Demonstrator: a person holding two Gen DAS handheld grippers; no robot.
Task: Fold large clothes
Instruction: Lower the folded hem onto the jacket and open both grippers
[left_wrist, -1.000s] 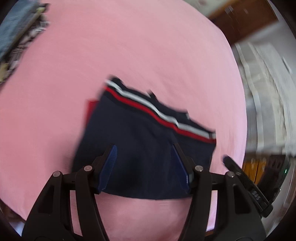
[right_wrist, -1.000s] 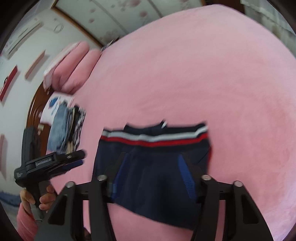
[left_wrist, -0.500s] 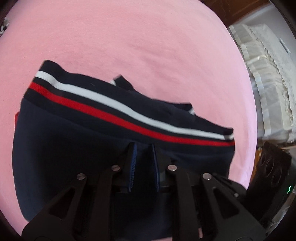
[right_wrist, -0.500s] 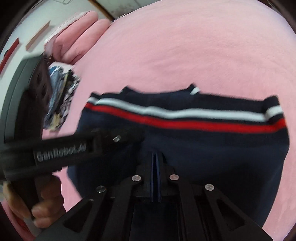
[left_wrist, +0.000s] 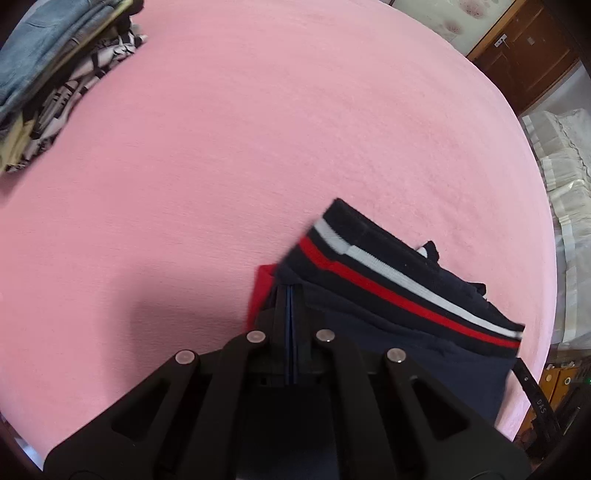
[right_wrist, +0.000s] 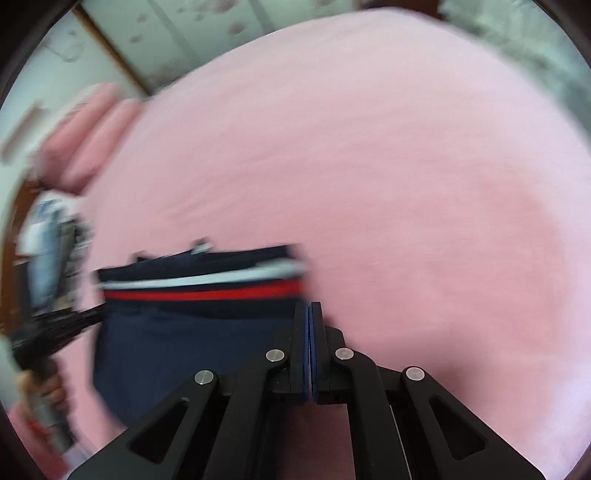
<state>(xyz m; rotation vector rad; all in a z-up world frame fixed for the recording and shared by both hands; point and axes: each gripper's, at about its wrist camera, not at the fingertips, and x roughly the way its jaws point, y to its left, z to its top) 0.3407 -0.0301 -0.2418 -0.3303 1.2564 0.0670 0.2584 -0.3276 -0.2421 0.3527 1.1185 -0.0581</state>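
A folded navy garment (left_wrist: 399, 332) with a red and white striped band lies on the pink bed (left_wrist: 258, 147). A red layer (left_wrist: 260, 291) peeks out at its left edge. My left gripper (left_wrist: 290, 291) is shut at the garment's left edge, apparently pinching the fabric. In the blurred right wrist view the same garment (right_wrist: 192, 332) sits left of centre. My right gripper (right_wrist: 309, 308) is shut at the garment's right edge; whether it holds fabric is unclear. The left gripper's body and the hand holding it (right_wrist: 48, 354) show at the left.
A stack of folded clothes (left_wrist: 48, 85) lies at the far left of the bed. Pink pillows (right_wrist: 88, 140) lie at the bed's head. A wooden cabinet (left_wrist: 524, 55) and white lace fabric (left_wrist: 565, 177) are beyond the bed's right edge.
Both grippers went from open above the garment to shut. They have shifted to its opposite side edges: the left to the left edge, the right to the right edge.
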